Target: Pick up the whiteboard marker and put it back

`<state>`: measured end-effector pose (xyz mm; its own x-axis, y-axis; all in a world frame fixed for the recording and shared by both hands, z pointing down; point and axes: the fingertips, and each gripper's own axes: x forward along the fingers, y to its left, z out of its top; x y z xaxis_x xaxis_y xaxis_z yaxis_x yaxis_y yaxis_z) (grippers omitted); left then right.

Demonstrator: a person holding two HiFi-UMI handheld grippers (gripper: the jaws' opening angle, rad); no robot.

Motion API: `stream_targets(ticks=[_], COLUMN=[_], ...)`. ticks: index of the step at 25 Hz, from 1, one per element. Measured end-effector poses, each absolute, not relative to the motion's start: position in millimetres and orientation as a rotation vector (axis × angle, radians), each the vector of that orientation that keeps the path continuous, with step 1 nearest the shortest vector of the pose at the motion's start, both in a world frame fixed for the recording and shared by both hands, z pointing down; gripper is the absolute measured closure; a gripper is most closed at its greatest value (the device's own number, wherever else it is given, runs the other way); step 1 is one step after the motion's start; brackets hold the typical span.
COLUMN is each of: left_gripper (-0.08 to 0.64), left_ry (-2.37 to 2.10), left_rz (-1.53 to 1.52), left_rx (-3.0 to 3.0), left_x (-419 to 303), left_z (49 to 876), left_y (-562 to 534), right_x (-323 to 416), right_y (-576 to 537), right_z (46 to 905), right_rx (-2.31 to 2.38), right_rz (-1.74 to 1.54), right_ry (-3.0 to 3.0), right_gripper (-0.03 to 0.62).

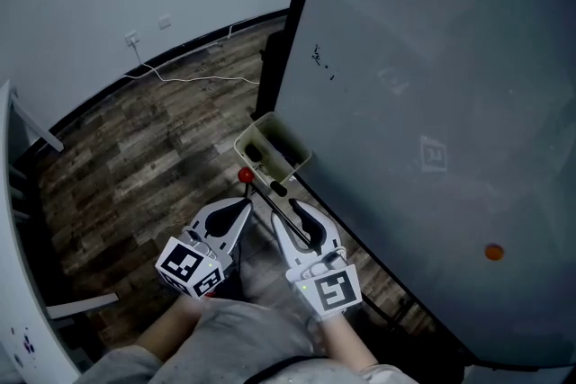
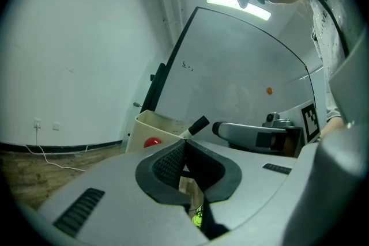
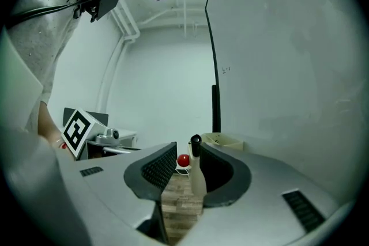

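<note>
The whiteboard marker [image 3: 198, 174], white with a black cap, stands tilted between the jaws of my right gripper [image 3: 188, 152]. It leans on the right pad [image 3: 216, 173], and a gap shows on its left side, so the jaws are open. In the head view the marker [image 1: 279, 190] lies just ahead of the right gripper [image 1: 294, 216]. It points toward a cream bin [image 1: 292, 159] at the foot of the whiteboard [image 1: 432, 103]. My left gripper [image 2: 183, 146] is shut and empty, level beside the right one; from there the marker [image 2: 198, 125] shows ahead.
A red ball [image 1: 245, 174] sits beside the bin on the near side. An orange magnet [image 1: 493, 253] is stuck on the whiteboard. A white cable [image 1: 193, 78] runs across the wooden floor near the wall. A white frame [image 1: 36, 135] stands at the left.
</note>
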<state>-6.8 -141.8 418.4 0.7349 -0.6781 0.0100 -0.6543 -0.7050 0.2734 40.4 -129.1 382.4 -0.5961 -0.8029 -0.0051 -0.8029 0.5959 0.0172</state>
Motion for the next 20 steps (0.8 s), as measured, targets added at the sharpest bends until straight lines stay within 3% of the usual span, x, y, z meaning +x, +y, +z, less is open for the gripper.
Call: stream_targets(ticks=[16,20], left_gripper=[0.545,0.545], left_ry=[-0.966,-0.957], left_rz=[-0.104,-0.109], left_rx=[2.687,2.682], left_x=[-16.3,-17.5], left_z=[428.7,429.0], left_y=[-172.5,-175.7], right_x=[31.4,30.0], right_y=[-167.3,-168.2], right_z=[385.1,384.5], right_rx=[1.453,1.454], right_rz=[-0.014,-0.022], right_ry=[-2.753,-2.750], right_gripper=[0.462,0.505])
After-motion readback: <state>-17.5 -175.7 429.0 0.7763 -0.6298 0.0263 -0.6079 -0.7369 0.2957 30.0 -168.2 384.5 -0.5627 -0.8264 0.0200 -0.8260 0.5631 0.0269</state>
